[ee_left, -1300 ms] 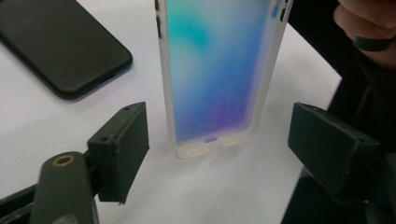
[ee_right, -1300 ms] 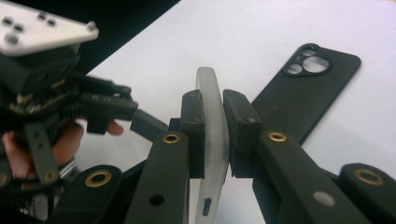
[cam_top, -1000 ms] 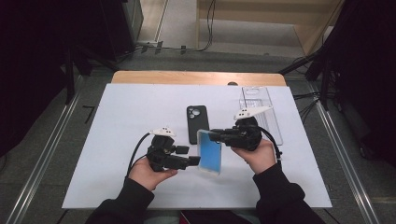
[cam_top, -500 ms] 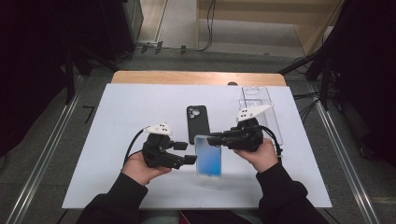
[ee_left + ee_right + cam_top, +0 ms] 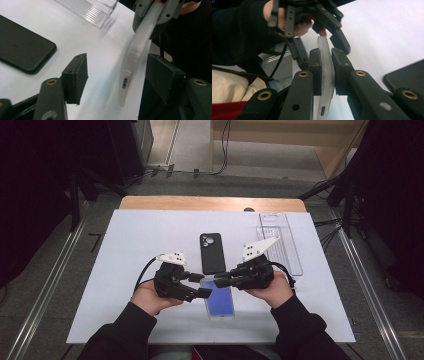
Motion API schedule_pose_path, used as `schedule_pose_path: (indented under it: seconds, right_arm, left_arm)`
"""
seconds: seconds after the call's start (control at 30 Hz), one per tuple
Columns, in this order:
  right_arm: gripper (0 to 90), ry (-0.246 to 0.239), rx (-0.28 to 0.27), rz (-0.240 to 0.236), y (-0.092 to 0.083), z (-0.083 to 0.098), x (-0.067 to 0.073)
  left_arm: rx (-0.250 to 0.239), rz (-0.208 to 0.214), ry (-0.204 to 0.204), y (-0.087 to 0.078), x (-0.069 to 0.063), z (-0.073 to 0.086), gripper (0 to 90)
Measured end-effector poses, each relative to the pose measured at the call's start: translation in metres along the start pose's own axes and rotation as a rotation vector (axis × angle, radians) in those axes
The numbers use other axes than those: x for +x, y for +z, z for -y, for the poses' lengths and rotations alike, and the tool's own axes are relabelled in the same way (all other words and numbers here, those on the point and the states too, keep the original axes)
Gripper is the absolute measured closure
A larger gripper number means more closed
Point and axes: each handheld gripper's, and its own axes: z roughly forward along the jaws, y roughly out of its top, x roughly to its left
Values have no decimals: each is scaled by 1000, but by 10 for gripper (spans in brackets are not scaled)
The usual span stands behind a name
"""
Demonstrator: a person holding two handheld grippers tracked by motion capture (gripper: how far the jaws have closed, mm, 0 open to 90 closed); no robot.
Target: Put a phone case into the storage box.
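Observation:
A translucent phone case point(image 5: 219, 301) with a blue face hangs just above the white table between both hands. My right gripper point(image 5: 220, 279) is shut on its far edge, and in the right gripper view both pads press the case point(image 5: 327, 67). My left gripper point(image 5: 200, 286) comes in from the left. Its jaws straddle the case point(image 5: 136, 57) and have just been closing. The case sits close to one pad, with a wide gap to the other. A black phone point(image 5: 212, 253) lies face down behind the case.
A clear plastic tray point(image 5: 279, 240) lies at the back right of the white sheet point(image 5: 130, 250), seen again as a ribbed tray point(image 5: 87, 10) beyond the phone point(image 5: 22, 47). The wooden table edge point(image 5: 210, 203) runs along the back.
The case has swung flatter, and its blue face now reaches further toward the front edge. The left jaws have narrowed around its side. Both hands have shifted only slightly.

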Motion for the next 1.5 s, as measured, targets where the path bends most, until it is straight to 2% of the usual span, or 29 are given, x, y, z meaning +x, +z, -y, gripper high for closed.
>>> schedule_pose_path:
  seconds: [0.17, 0.3, 0.4, 0.43, 0.47, 0.53, 0.7, 0.87, 1.07, 1.13, 1.17, 1.27, 1.3, 1.4, 1.5]
  right_arm:
    - [771, -8, 3, -32, 2, 0, 2]
    - [771, -18, -5, -65, 3, -1, 3]
    - [772, -9, -15, -89, 3, -1, 2]
    - [771, -6, -14, -92, 3, 0, 1]
    - [771, -6, -14, -92, 3, 0, 1]
    - [772, -7, -8, -92, 3, 0, 1]
    - [771, 1, -14, -103, 1, 0, 0]
    - [762, 9, -12, -101, 0, 0, 0]
    - [573, 9, -44, -76, -2, -2, 3]
    - [499, 27, -60, -35, -5, -2, 3]
    - [499, 27, -60, -35, -5, -2, 3]
    - [409, 28, -82, 19, -7, -1, 2]
    - [346, 33, -90, 43, -7, 0, 1]
    - [301, 39, -90, 54, -8, 1, 0]
    - [266, 70, -96, 56, -6, 4, -2]
  left_arm:
    - [12, 20, 10, 1, -1, 0, 409]
    - [13, 71, 1, 0, -2, 1, 545]
    - [7, 116, 9, 0, -2, 1, 643]
    - [6, 126, 18, 0, -2, 1, 727]
    - [8, 132, 23, 0, -2, 0, 727]
    - [16, 154, 31, 1, -3, -1, 797]
    - [11, 166, 33, 1, -2, -3, 807]
    - [11, 159, 35, 1, -4, -3, 809]
    - [10, 132, 26, -4, -3, -4, 810]
    - [3, 123, 9, -6, -3, -4, 809]
    - [-3, 116, -5, -6, -3, -4, 809]
    - [-2, 94, -32, -9, -1, -4, 808]
    - [0, 86, -34, -10, 0, -4, 809]
    - [-6, 52, -57, -12, 3, -4, 808]
    - [-15, 25, -97, -16, 6, -4, 808]
